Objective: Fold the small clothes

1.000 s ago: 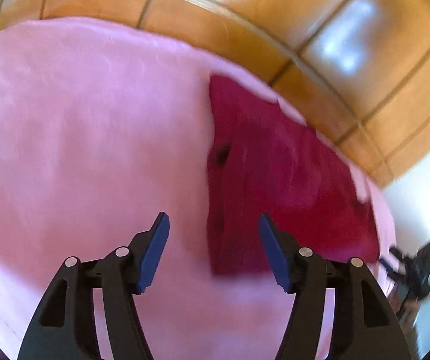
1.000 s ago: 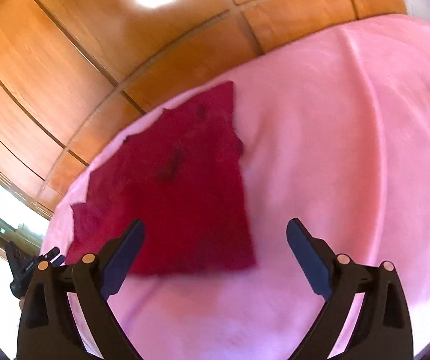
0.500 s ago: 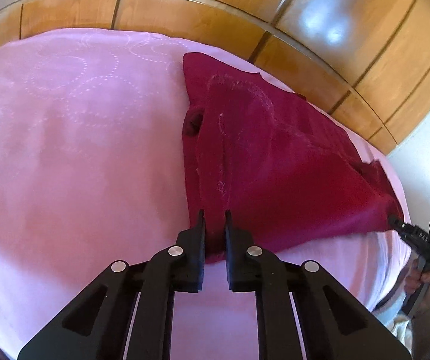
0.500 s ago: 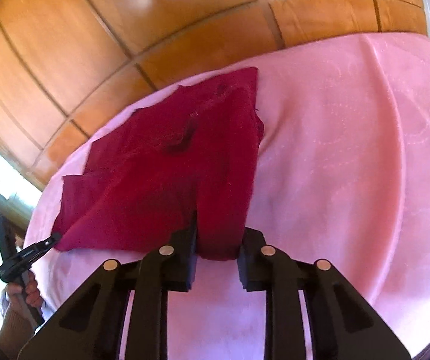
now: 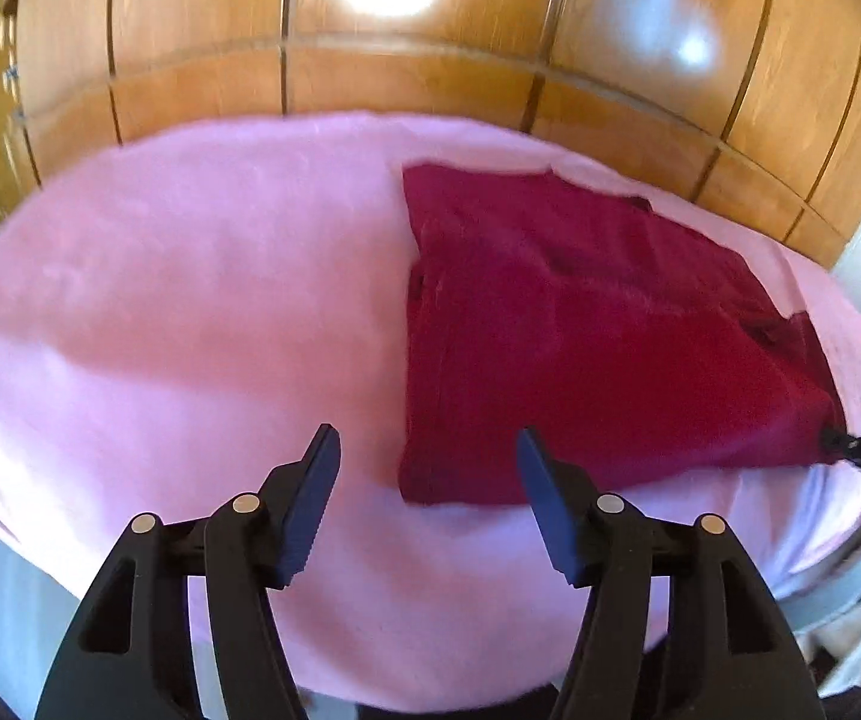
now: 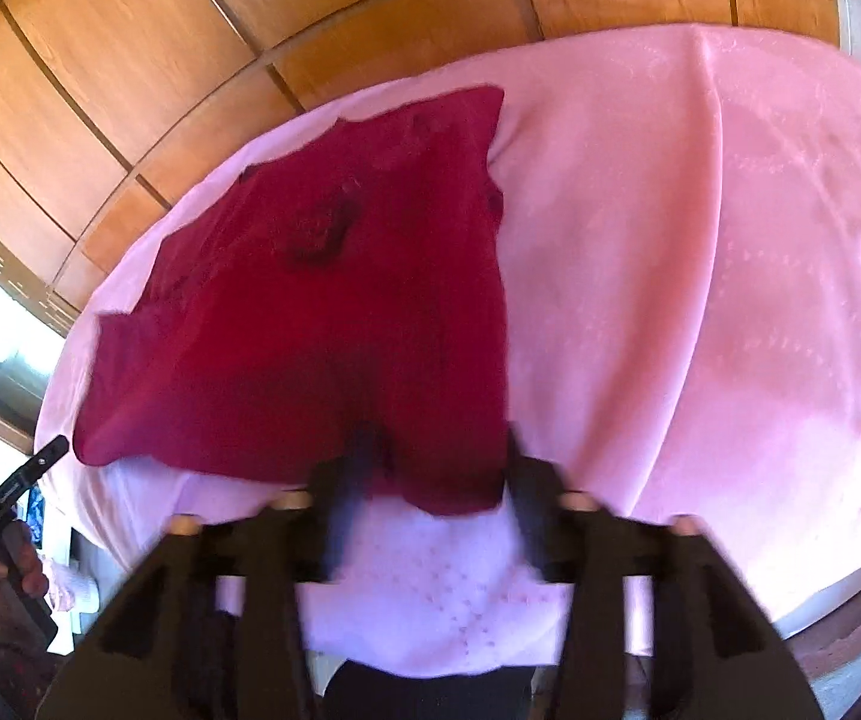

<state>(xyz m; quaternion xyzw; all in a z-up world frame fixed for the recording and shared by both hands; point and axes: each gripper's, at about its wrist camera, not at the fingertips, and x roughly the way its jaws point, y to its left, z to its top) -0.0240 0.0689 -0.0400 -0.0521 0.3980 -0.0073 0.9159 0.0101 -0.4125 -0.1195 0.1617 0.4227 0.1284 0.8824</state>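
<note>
Pink cloth (image 5: 190,312) across the whole table, wood panelling (image 5: 430,84) behind. Red garment (image 5: 580,348) flat on it, toward the far edge and to the right in the left wrist view; same garment (image 6: 322,324) to the left in the right wrist view. Near hem closest to both grippers, one near corner pointing at each.

Half a second ago: both grippers pinched shut on that near hem, one at each corner. Now: both let go. Left gripper (image 5: 430,480) just opened, jaws apart, nothing between them but pink cloth, garment corner just ahead and right of the gap. Pulled back a little from the hem compared with the pinch. Right gripper (image 6: 430,480) also just opened, blurred; hem corner lies in the gap between the jaws, pads apart from it as far as the blur allows. Garment now slack on the cloth, hem no longer drawn into a point at either corner.

Probably a tug to square and flatten the garment, now released. Some rumpling left near the middle (image 6: 322,240). No fold visible across the body yet, so likely early in the job. Next move would call for a fresh grip on the hem or a side edge to carry it over.
</note>
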